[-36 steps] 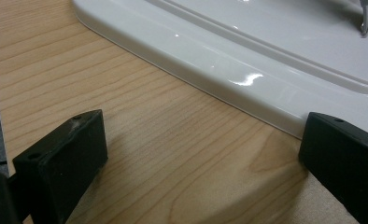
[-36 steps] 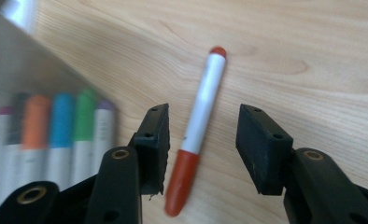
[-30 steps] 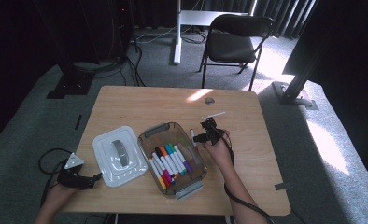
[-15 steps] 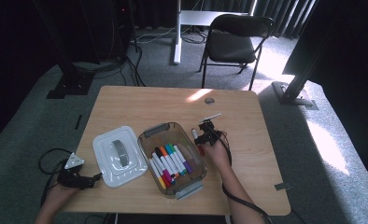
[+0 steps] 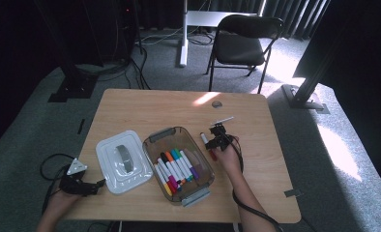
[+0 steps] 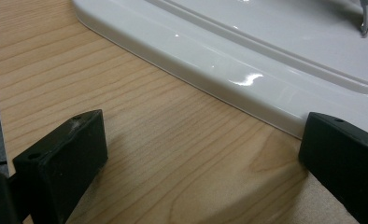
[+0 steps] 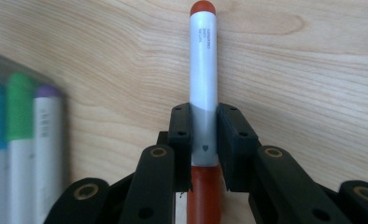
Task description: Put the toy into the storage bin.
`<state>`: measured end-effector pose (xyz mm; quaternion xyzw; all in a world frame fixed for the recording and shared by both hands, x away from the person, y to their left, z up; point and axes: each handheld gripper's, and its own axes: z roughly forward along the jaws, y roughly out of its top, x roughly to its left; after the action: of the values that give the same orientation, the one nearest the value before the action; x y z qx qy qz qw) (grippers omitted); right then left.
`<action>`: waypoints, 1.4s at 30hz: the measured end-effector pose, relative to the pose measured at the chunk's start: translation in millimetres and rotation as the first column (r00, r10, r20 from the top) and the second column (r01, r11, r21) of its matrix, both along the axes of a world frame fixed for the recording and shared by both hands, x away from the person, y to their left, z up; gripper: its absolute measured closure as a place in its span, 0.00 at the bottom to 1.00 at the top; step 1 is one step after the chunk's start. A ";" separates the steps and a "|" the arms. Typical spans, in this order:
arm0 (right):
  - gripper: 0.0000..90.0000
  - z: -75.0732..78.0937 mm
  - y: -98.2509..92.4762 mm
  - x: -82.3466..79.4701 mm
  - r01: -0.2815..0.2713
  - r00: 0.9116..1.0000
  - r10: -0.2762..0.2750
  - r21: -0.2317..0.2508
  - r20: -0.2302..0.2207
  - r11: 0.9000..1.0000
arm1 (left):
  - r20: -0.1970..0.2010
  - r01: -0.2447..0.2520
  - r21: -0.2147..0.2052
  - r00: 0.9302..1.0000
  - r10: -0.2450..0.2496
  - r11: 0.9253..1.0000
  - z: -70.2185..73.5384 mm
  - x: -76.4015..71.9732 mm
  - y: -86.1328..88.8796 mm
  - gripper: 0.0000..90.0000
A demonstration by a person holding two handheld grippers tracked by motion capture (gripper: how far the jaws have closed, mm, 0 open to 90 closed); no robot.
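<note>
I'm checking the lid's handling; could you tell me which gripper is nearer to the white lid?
Left. The left gripper sits open at the white lid's edge; the right gripper is beyond the box, holding a marker.

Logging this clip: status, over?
Right gripper just closed on red marker, beside bin. Left gripper open, idle by lid. Path clear.

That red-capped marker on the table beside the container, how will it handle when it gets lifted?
The red-capped marker looks rigid, so it should lift straight without sagging. Its smooth round barrel may slip or swivel between the right tool pads, which clamp it near one end. Set down loose on the table, it would probably roll.
</note>
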<state>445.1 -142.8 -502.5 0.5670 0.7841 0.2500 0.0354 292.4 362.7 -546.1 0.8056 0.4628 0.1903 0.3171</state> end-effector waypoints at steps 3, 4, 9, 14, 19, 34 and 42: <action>0.85 15.1 -7.2 -7.1 0.011 0.999 -0.012 0.022 0.029 1.000 | 0.000 0.000 0.000 1.000 0.000 1.000 0.0 0.0 0.0 0.02; 0.85 19.2 -9.3 -8.8 0.016 0.999 -0.017 0.029 0.034 0.999 | 0.000 0.000 0.000 1.000 0.000 1.000 0.0 0.0 0.0 0.02; 0.85 35.2 -16.0 -15.6 0.016 0.998 -0.018 0.048 0.052 0.999 | 0.000 0.000 0.000 1.000 0.000 1.000 0.0 0.0 0.0 0.02; 0.85 49.6 -21.2 -24.1 0.009 0.998 -0.013 0.067 0.069 0.998 | 0.000 0.000 0.000 1.000 0.000 1.000 0.0 0.0 0.0 0.02; 0.85 58.4 -21.9 -29.5 0.006 0.997 -0.011 0.070 0.079 0.998 | 0.000 0.000 0.000 1.000 0.000 1.000 0.0 0.0 0.0 0.02; 0.85 115.0 -4.5 -58.3 -0.094 0.983 0.071 0.135 0.168 0.986 | 0.001 -0.001 -0.001 1.000 0.001 1.000 0.0 0.0 -0.1 0.02; 0.85 127.0 16.2 -74.9 -0.183 0.970 0.148 0.178 0.195 0.967 | 0.002 0.000 0.000 1.000 0.000 1.000 0.0 0.1 0.0 0.02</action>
<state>370.2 -126.6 -375.6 0.4752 0.7942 0.3777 0.0293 292.5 362.7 -546.1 0.8055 0.4626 0.1911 0.3173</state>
